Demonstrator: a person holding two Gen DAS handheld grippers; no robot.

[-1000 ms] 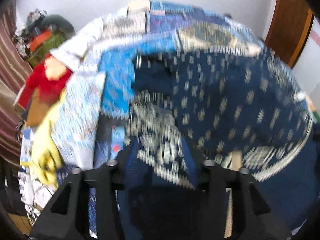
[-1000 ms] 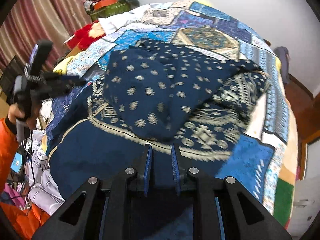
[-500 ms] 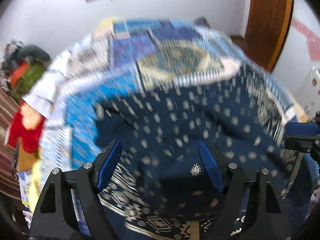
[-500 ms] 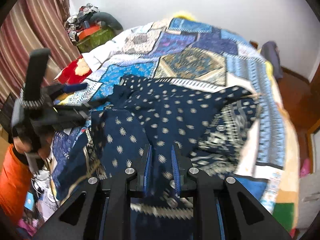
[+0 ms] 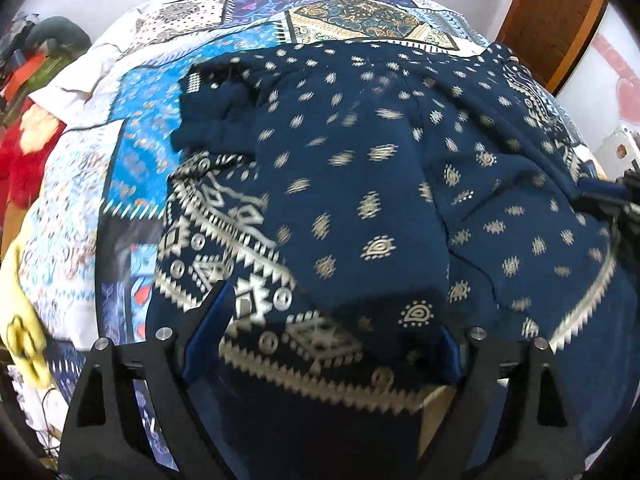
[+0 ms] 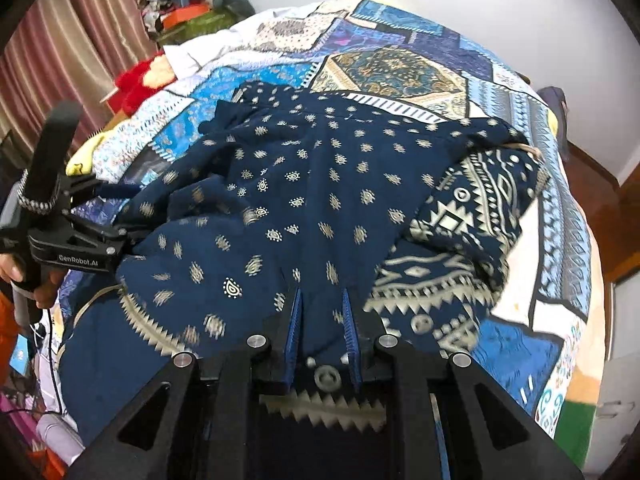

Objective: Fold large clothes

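Observation:
A large navy garment with pale motifs and a zigzag-patterned border point(image 5: 360, 184) lies rumpled on the patchwork bedspread point(image 5: 132, 148); it also shows in the right wrist view point(image 6: 304, 200). My left gripper point(image 5: 332, 340) is open, jaws wide apart over the garment's patterned border. It shows from the side in the right wrist view point(image 6: 100, 216) at the garment's left edge. My right gripper point(image 6: 320, 324) is shut on a fold of the garment near its zigzag hem.
A red and cream cushion point(image 6: 140, 80) and piled clutter point(image 6: 192, 4) sit at the bed's far left by striped curtains point(image 6: 48, 64). A wooden door point(image 5: 560, 20) stands at the far right. The bedspread point(image 6: 560, 240) runs to the bed's right edge.
The left gripper opened and let go of the patterned border. The garment was lifted and spread out flatter over the bed. The right gripper stayed shut on the hem.

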